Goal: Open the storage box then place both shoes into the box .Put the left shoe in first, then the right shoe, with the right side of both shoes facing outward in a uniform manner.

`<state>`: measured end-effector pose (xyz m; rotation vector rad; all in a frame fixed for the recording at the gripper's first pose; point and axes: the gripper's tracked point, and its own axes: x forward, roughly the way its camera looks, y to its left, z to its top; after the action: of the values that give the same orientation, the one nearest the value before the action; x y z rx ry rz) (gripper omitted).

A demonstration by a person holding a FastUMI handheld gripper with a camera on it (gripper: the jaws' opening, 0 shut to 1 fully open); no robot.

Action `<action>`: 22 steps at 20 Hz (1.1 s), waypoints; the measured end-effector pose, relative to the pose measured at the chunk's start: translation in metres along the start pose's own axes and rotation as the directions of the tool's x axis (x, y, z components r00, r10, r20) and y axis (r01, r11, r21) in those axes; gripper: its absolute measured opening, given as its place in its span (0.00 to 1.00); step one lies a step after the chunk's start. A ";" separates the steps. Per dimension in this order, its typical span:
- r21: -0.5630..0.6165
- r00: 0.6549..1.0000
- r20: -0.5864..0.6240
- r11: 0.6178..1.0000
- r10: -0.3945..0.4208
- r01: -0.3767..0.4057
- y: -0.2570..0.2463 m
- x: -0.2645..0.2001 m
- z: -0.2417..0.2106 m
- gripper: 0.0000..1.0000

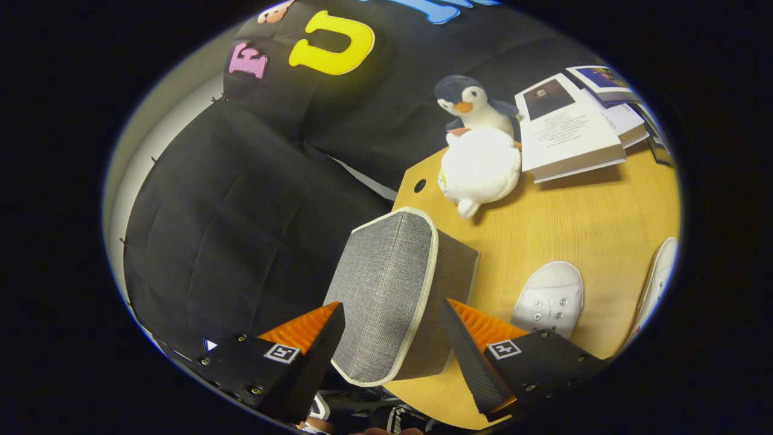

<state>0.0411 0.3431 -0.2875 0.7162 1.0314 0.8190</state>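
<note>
Looking along the fingers, gripper view: I held my gripper (392,338) with its fingers spread wide, pressing on nothing.
Box: the grey storage box (392,290) sat in the gap between the fingers and just ahead of them, at the corner of the wooden table (580,223); whether a pad brushed it, I could not tell.
Lid: it looked closed, its pale-trimmed face turned toward me and tilted, long axis running away from the fingers.
Shoes: one white shoe (551,297) lay beyond the right-hand finger, beside the box; the second shoe (655,284) lay further out that side.
Beyond: a penguin toy (477,151) and books (574,127) stood well past the box.
Judgement: the box was nearest, so opening it came first.
</note>
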 end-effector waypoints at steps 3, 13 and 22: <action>0.103 0.996 -0.041 0.992 0.076 -0.071 -0.001 0.020 -0.018 0.97; 0.175 0.989 -0.058 0.977 0.136 -0.123 0.005 0.037 -0.029 0.64; 0.196 0.985 -0.064 0.970 0.158 -0.142 0.025 0.023 -0.011 0.04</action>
<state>0.0317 0.3769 -0.2815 0.9404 1.1479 0.8922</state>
